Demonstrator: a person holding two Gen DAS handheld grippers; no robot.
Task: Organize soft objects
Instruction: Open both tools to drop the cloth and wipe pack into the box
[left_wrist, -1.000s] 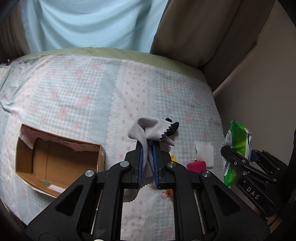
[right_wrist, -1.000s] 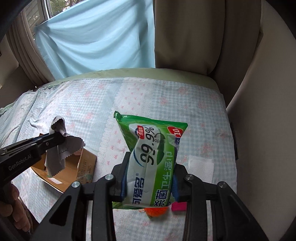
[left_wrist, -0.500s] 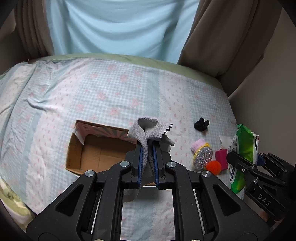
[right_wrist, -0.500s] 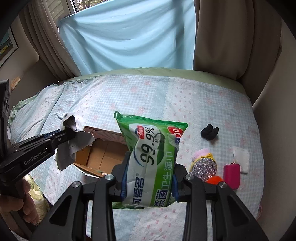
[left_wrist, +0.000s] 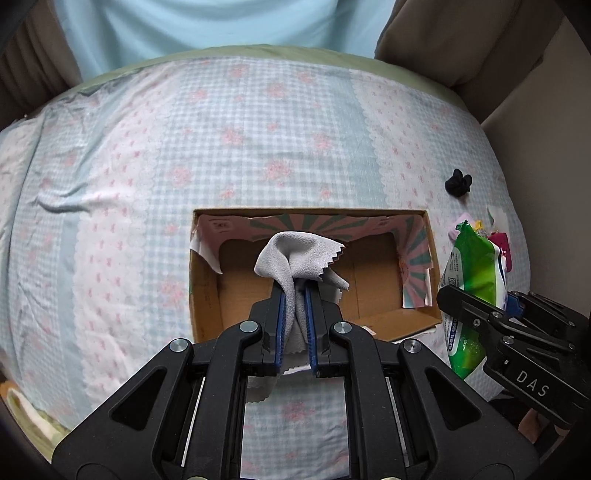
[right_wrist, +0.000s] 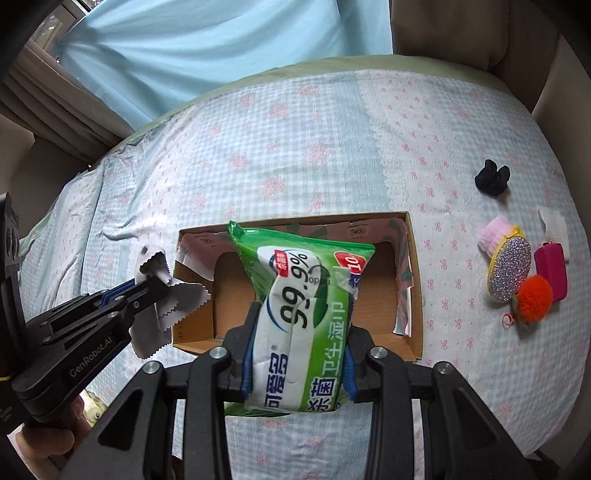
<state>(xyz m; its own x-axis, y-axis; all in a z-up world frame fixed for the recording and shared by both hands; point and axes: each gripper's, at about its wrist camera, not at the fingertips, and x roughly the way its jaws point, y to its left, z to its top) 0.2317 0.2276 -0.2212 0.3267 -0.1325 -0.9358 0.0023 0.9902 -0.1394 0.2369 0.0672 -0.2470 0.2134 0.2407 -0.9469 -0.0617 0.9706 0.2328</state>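
The left tongs (left_wrist: 295, 291) are clenched on a soft grey cloth (left_wrist: 299, 258) with pinked zigzag edges, its folds bunched above the blue pads and hanging over the open cardboard box (left_wrist: 207, 295). The right tongs (right_wrist: 299, 332) grasp a glossy green wet-wipes pack (right_wrist: 306, 295), held upright over the same box, whose torn patterned lining peels off its walls. The box sits on a bed (right_wrist: 295, 147) under a wrinkled gingham sheet. To its right lie a black scrunchie (right_wrist: 493, 180), a glittery pad (right_wrist: 511, 269), an orange pompom (right_wrist: 535, 299) and a magenta pouch (right_wrist: 552, 269), close together.
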